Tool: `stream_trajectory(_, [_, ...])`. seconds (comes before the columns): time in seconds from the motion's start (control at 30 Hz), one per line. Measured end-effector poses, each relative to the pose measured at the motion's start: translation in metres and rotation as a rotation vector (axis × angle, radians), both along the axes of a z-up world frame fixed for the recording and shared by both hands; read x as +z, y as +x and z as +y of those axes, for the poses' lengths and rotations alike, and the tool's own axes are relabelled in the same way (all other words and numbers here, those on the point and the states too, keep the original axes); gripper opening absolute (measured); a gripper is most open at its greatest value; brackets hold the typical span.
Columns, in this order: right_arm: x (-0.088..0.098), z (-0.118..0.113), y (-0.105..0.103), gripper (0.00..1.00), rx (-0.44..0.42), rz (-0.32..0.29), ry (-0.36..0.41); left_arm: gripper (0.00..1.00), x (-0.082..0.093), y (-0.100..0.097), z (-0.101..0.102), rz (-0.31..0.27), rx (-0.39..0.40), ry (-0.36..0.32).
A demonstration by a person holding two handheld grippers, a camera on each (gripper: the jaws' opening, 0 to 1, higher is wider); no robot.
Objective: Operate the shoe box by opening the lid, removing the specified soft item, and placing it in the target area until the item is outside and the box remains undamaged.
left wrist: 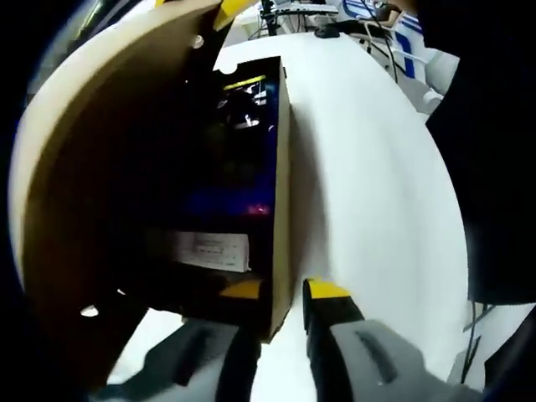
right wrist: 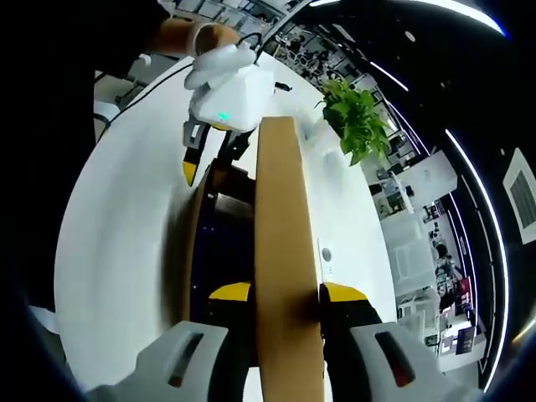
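The brown cardboard shoe box (left wrist: pixel 281 167) lies open on the white table (left wrist: pixel 377 193). Its lid (left wrist: pixel 92 193) stands raised on the left. The inside is dark; a white label (left wrist: pixel 213 250) and dim blue and red glints show, and I cannot make out the soft item. My left gripper (left wrist: pixel 283 295) is shut on the box's near side wall, one yellow-tipped jaw inside and one outside. In the right gripper view, my right gripper (right wrist: pixel 286 293) is shut on the edge of the lid (right wrist: pixel 280 218). The left gripper (right wrist: pixel 208 151), held by a white-gloved hand, sits at the box's far end.
A green potted plant (right wrist: pixel 352 105) stands on the table (right wrist: pixel 117 218) beyond the box. A small round object (right wrist: pixel 326 254) lies right of the lid. A person in dark clothes (left wrist: pixel 494 167) stands close at the table's right edge. Cables and stands (left wrist: pixel 335 21) crowd the far end.
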State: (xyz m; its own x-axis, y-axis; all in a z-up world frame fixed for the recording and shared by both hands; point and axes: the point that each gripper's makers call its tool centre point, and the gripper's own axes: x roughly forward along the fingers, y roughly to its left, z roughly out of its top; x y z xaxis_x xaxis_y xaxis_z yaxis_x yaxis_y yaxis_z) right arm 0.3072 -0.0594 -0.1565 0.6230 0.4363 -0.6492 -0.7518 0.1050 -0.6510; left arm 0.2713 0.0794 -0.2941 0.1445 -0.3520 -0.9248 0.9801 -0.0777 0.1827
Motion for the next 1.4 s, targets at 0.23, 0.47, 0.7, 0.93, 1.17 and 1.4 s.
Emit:
stream_trajectory(0.23, [0.0003,-0.0002,0.0002,0.3,-0.002,0.002,0.0,0.06,-0.0028,0.0024,-0.0006,-0.012,0.001,0.02])
stream_trajectory(0.47, [0.0009,-0.0005,0.0006,0.3,-0.008,0.005,0.0,0.05,-0.0016,0.0005,0.0001,-0.011,-0.035,0.03])
stream_trajectory(0.7, [0.0017,-0.0004,0.0018,0.3,-0.021,0.013,-0.006,0.03,-0.0023,-0.0013,0.0004,0.021,-0.026,0.037])
stream_trajectory(0.93, [0.0004,0.0002,0.0018,0.3,-0.047,0.018,-0.021,0.04,-0.0045,-0.0005,0.0006,0.028,-0.102,0.046])
stream_trajectory(1.17, [-0.0007,-0.0008,0.001,0.3,-0.063,0.023,-0.043,0.04,-0.0067,0.0004,0.0001,0.03,-0.07,0.033])
stream_trajectory(1.4, [-0.0001,-0.0016,0.0009,0.3,-0.072,0.024,-0.055,0.03,-0.0069,0.0007,-0.0014,0.033,-0.058,0.019])
